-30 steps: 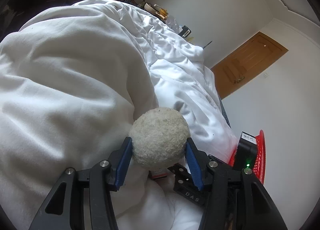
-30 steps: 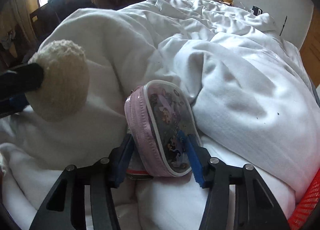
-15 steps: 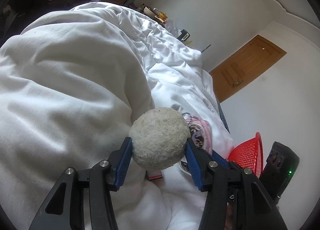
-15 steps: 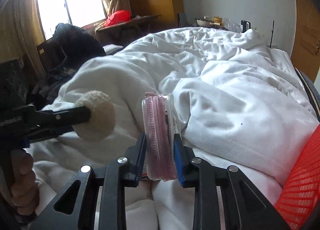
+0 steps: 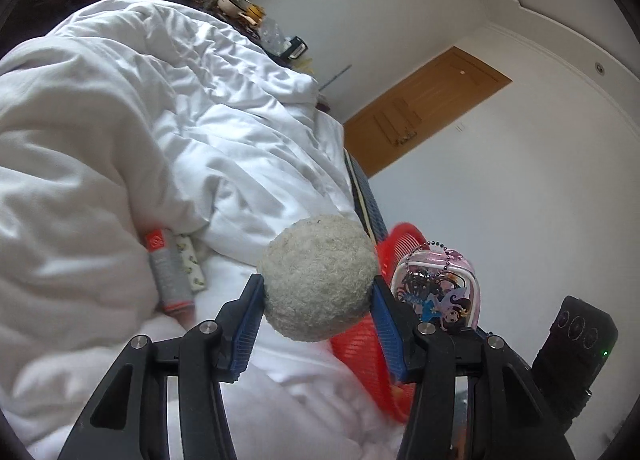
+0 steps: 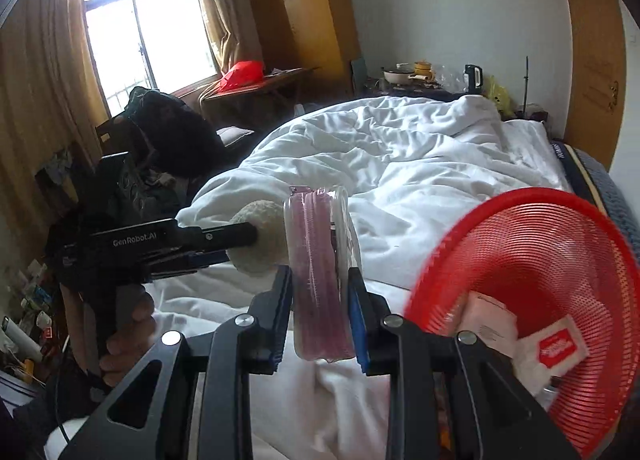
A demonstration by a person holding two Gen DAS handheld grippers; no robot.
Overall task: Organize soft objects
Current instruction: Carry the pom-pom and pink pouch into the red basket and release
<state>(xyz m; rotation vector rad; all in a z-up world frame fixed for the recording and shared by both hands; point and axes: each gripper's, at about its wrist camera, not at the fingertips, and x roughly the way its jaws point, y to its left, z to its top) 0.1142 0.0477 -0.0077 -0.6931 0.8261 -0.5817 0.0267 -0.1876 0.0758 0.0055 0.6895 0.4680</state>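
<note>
My left gripper (image 5: 318,310) is shut on a fluffy cream ball (image 5: 318,278) and holds it above the white duvet (image 5: 120,147). The ball also shows in the right wrist view (image 6: 260,236). My right gripper (image 6: 320,312) is shut on a pink zipped pouch (image 6: 318,280) with a cartoon print, held upright in the air. The pouch also shows in the left wrist view (image 5: 438,290), just right of the ball. A red mesh basket (image 6: 536,260) stands tilted at the bed's edge to the right, holding paper packets (image 6: 560,348).
A grey and orange rolled item (image 5: 170,278) and a small patterned roll (image 5: 192,266) lie in a fold of the duvet. A wooden door (image 5: 416,115) is behind the bed. A cluttered side table (image 6: 420,75) and a wardrobe (image 6: 308,19) stand beyond it.
Both grippers have lifted off the duvet and swung right toward the red basket, each still holding its object. The two rolled items on the duvet have come into view.
</note>
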